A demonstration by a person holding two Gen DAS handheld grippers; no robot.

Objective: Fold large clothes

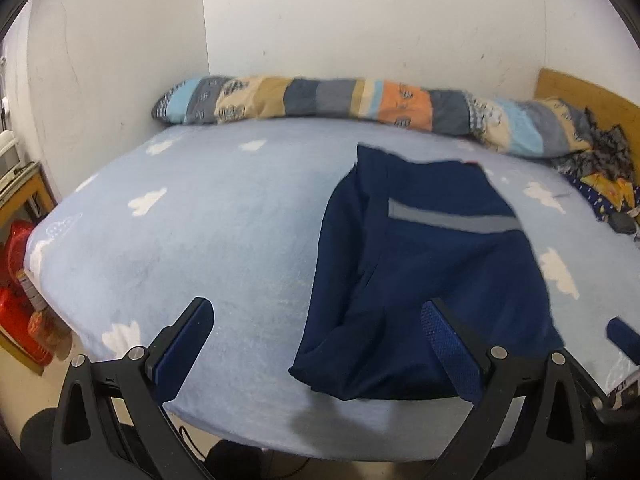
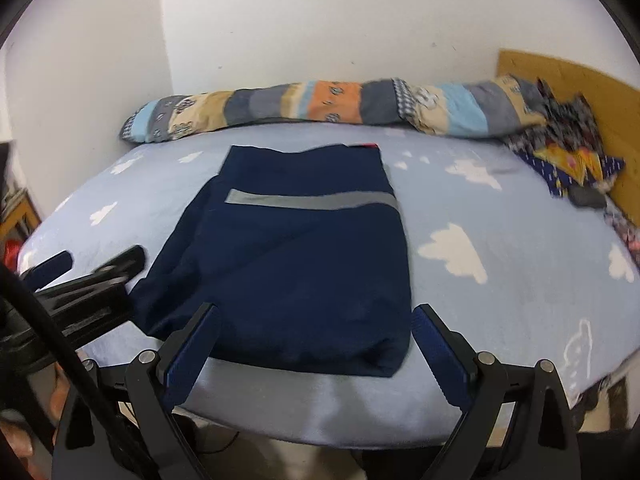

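Left wrist view showed the left gripper (image 1: 316, 340) with its jaws spread wide and nothing between the pads, hanging over the near edge of the bed (image 1: 224, 240). Right wrist view showed the right gripper (image 2: 316, 344) likewise parted and empty, above the same edge. The folded navy garment (image 2: 288, 272) lay flat on the bed near its near edge, a soft rectangle with a grey reflective stripe (image 2: 312, 202) across its upper part and a small red tab at its far edge; no writing on it could be read. The bed sheet was pale blue, fleecy-looking, printed with white clouds. Along the far edge ran a rolled patchwork quilt (image 2: 320, 106) in blue, grey, tan and orange blocks. A crumpled patterned cloth (image 2: 568, 148) sat at the far right corner against a wooden headboard (image 2: 568, 76). Red containers (image 1: 16, 280) stood on the floor off the left edge, their labels too blurred to read. Nothing lay between the grippers and the garment.
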